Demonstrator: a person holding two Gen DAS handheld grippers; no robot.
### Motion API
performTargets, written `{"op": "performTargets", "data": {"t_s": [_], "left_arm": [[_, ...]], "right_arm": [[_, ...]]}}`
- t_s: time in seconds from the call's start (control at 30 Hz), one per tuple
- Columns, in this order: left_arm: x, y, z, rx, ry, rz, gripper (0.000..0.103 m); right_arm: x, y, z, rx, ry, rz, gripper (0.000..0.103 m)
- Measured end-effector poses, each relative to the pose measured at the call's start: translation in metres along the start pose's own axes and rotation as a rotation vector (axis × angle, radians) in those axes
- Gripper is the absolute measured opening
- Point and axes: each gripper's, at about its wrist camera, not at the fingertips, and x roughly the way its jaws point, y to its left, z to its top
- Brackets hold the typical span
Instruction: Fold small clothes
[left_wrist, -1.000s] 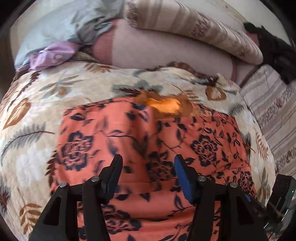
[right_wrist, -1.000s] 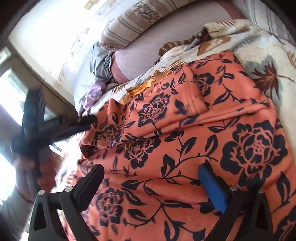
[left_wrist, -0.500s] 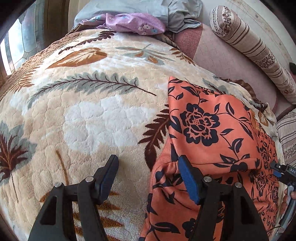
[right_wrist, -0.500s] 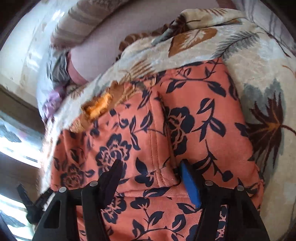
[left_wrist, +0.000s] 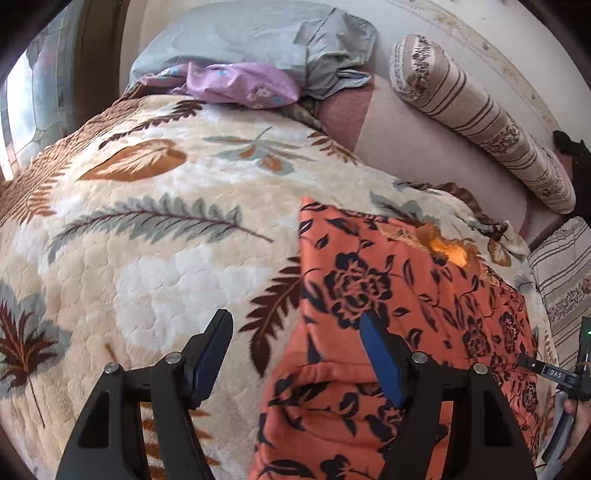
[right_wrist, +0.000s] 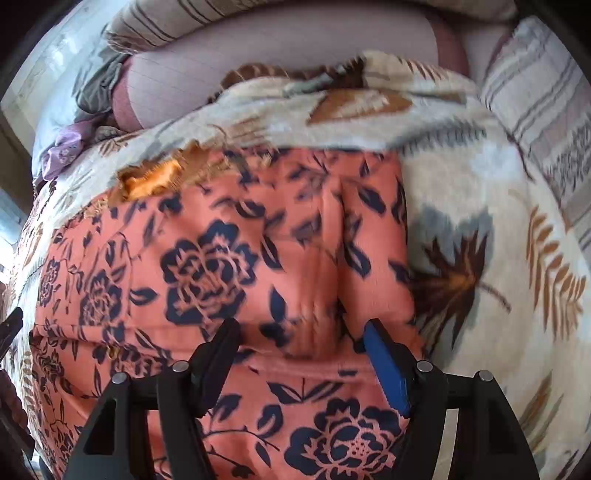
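Observation:
An orange garment with dark navy flowers (left_wrist: 399, 295) lies spread on a cream leaf-print blanket (left_wrist: 147, 258). My left gripper (left_wrist: 295, 332) is open over the garment's left edge, one finger above the blanket and one above the cloth. In the right wrist view the same garment (right_wrist: 221, 266) fills the middle. My right gripper (right_wrist: 301, 343) is open, low over a raised fold near the garment's right edge. Neither gripper holds anything. The right gripper's tool also shows at the far right of the left wrist view (left_wrist: 561, 376).
A striped bolster (left_wrist: 480, 114), a pink cushion (left_wrist: 406, 147), a grey cloth (left_wrist: 266, 40) and a purple cloth (left_wrist: 240, 85) lie at the head of the bed. A striped sheet (right_wrist: 546, 110) lies to the right. A window (left_wrist: 22, 103) is at the left.
My left gripper swung left from over the garment's middle to its left edge. My right gripper moved to the garment's right side and came down close over the fold. Both stayed open.

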Motion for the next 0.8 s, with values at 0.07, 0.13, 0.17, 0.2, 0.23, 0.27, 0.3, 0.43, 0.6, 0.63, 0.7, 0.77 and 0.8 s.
{"op": "performTargets", "data": {"t_s": [0.07, 0.13, 0.17, 0.2, 0.23, 0.27, 0.3, 0.43, 0.6, 0.63, 0.7, 0.77, 0.8], "left_arm": [[0.011, -0.015, 0.003, 0.063, 0.009, 0.03, 0.079], [0.039, -0.022, 0.0, 0.111, 0.092, 0.101, 0.079], [0.055, -0.022, -0.005, 0.123, 0.146, 0.135, 0.079], [0.061, -0.019, -0.011, 0.116, 0.153, 0.145, 0.08], [0.058, -0.018, -0.014, 0.11, 0.102, 0.144, 0.082], [0.057, -0.019, -0.016, 0.117, 0.099, 0.153, 0.082], [0.056, -0.019, -0.016, 0.118, 0.096, 0.155, 0.082], [0.056, -0.017, -0.017, 0.112, 0.092, 0.152, 0.084], [0.057, -0.016, -0.018, 0.112, 0.076, 0.149, 0.086], [0.058, -0.016, -0.019, 0.113, 0.073, 0.151, 0.087], [0.058, -0.017, -0.019, 0.117, 0.068, 0.155, 0.087], [0.057, -0.016, -0.019, 0.115, 0.064, 0.151, 0.087], [0.058, -0.016, -0.019, 0.115, 0.064, 0.151, 0.087]], "right_arm": [[-0.016, -0.008, 0.0, 0.04, -0.046, 0.022, 0.072], [-0.039, -0.017, 0.008, 0.106, -0.115, 0.072, 0.072], [-0.05, -0.021, 0.014, 0.138, -0.149, 0.12, 0.072], [-0.059, -0.023, 0.019, 0.164, -0.17, 0.177, 0.074], [-0.063, -0.021, 0.028, 0.184, -0.177, 0.248, 0.08], [-0.062, -0.018, 0.036, 0.202, -0.173, 0.331, 0.086], [-0.06, -0.018, 0.041, 0.219, -0.162, 0.414, 0.088], [-0.001, -0.017, 0.042, 0.306, -0.021, 0.48, 0.09], [-0.001, -0.015, 0.029, 0.372, -0.047, 0.447, 0.085], [-0.008, -0.008, 0.031, 0.339, -0.068, 0.47, 0.086], [-0.009, 0.004, 0.031, 0.259, -0.082, 0.46, 0.089], [0.023, 0.004, 0.027, 0.197, 0.027, 0.324, 0.092], [0.024, 0.001, 0.024, 0.205, 0.007, 0.337, 0.092]]}}
